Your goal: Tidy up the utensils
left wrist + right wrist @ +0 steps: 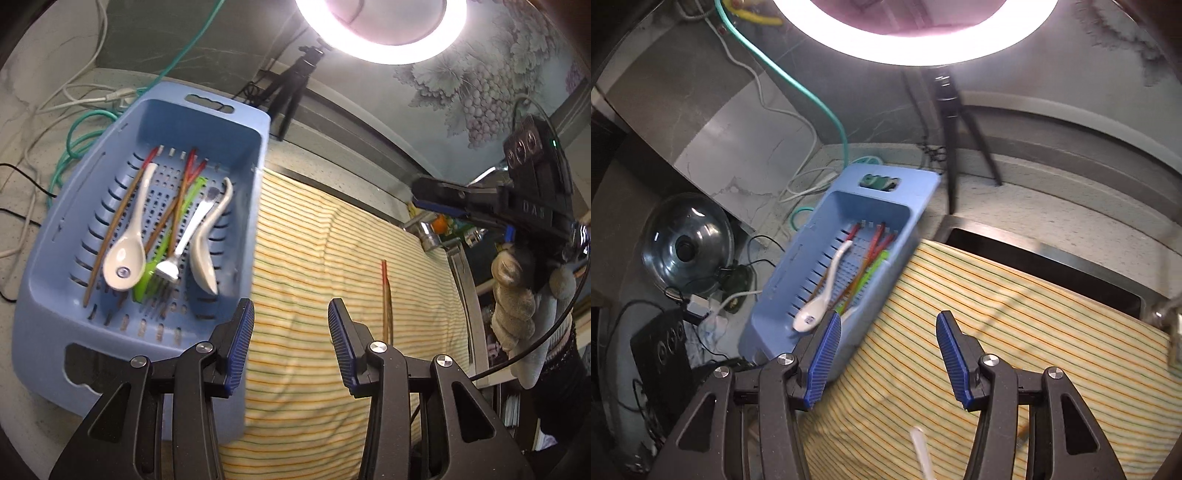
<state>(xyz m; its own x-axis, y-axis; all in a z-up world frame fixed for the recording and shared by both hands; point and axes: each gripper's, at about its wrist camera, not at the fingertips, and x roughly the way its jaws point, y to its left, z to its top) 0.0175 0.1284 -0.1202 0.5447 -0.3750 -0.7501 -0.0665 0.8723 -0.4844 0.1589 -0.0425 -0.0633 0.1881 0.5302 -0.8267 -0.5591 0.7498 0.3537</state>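
Both hand-held grippers hang with jaws parted, nothing between them — left hand-held gripper [291, 325], right hand-held gripper [888, 343]. Most utensils already lie in the blue basket [258, 147] at ten o'clock; one chopstick [386, 299] waits on the striped cloth [314, 229] — nearly finished, I'd judge.

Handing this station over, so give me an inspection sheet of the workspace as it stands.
Surface: striped cloth over a speckled counter.
Job's things: blue basket holds two white spoons, white fork, green fork and chopsticks; one chopstick lies on the cloth.
Clutter: pot lid and a black box left of the basket.
Grippers: left gripper open, empty; right gripper open, empty.
Cables: green cable, white and black leads behind the basket.
Surroundings: ring light on a tripod, faucet at right.
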